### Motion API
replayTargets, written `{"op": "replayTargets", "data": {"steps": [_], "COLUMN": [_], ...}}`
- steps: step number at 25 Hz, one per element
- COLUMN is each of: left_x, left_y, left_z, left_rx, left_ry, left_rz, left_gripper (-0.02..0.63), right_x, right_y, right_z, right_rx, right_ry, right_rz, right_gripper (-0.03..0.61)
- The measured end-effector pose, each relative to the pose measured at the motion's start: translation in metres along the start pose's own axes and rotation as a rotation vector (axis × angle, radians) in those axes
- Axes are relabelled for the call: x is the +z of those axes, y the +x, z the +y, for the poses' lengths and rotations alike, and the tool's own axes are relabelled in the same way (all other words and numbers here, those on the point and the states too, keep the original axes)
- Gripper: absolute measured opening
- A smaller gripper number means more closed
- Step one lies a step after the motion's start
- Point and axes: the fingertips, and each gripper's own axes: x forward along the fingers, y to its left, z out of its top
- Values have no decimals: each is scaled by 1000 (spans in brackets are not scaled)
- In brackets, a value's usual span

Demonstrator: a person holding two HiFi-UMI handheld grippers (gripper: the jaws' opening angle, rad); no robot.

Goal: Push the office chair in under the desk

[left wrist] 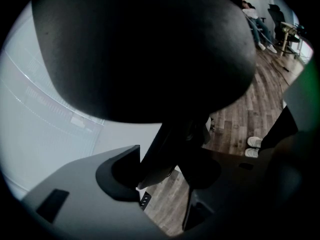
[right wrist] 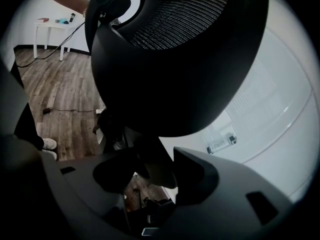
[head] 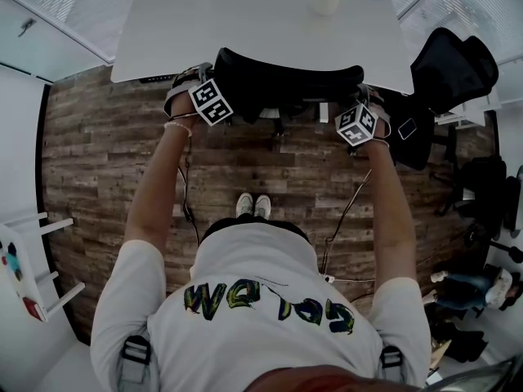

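Chair: black mesh-backed office chair (head: 286, 80) at the near edge of the white rectangular desk (head: 245, 23).
Axis: backrest runs left-right along that edge, front facing the desk.
Left gripper (left wrist: 167, 176): wide jaws clamp a backrest strut.
Right gripper (right wrist: 155, 176): likewise.

The black mesh-backed office chair (head: 286, 84) stands upright, its backrest close against the near edge of the white rectangular desk (head: 245, 23).
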Motion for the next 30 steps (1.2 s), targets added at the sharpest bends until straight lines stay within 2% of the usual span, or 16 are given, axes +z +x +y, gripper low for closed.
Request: {"op": "replayTargets", "data": {"steps": [10, 17, 19, 21, 24, 27, 30], "left_x": [8, 12, 13, 14, 15, 12, 7], "left_y": [15, 14, 12, 7, -8, -26, -47], "left_z": [11, 11, 10, 11, 15, 11, 4], "left_rx": [-9, -2, 3, 28, 73, 65, 44], "left_ry": [5, -1, -6, -5, -29, -108, -215], "left_rz": [20, 3, -27, -63, -97, -137, -181], "left_gripper": [239, 242, 250, 253, 256, 244, 221], "right_x": [-1, -2, -1, 1, 1, -2, -1], "right_y": [17, 19, 17, 14, 3, -19, -41], "right_z": [-14, -19, -17, -16, -20, -22, -20], "right_rx": [2, 3, -2, -8, -35, -60, -53], "right_ry": [-3, 8, 51, 108, 175, 255, 363], "right_rz": [11, -2, -21, -32, -21, -36, -85], "right_gripper": [227, 232, 240, 275, 271, 224, 213]}}
